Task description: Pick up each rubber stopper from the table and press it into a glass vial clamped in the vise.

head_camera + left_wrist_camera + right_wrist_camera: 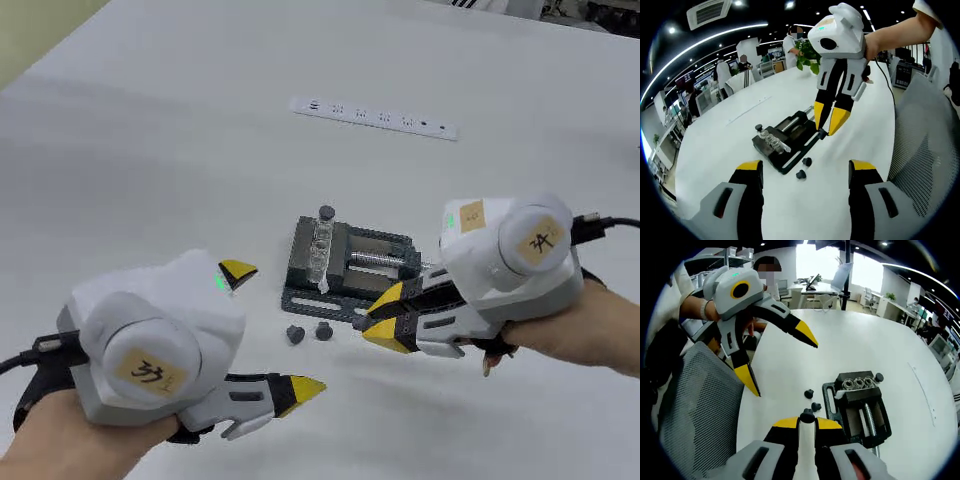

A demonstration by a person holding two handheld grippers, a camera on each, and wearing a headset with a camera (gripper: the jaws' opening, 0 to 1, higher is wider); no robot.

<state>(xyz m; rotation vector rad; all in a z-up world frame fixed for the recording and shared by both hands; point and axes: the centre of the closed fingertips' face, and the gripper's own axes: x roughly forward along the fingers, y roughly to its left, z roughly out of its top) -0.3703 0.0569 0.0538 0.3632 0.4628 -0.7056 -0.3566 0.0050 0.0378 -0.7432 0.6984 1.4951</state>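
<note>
Two loose stoppers (295, 334): on table (150, 150), just beside vise (375, 245).
Right gripper (385, 315): jaws closed on a third stopper (807, 416), near vise.
Left gripper (270, 329): jaws wide apart, empty.
Vials (320, 250): clamped in vise.

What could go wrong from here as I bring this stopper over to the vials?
1. The right tongs pinch the stopper only at their very tips, so it may pop out when pressed.
2. The open vials stand close together in the vise; an off-centre push might hit a neighbour or chip glass.
3. Two loose stoppers lie beside the vise base and could be knocked away.
</note>
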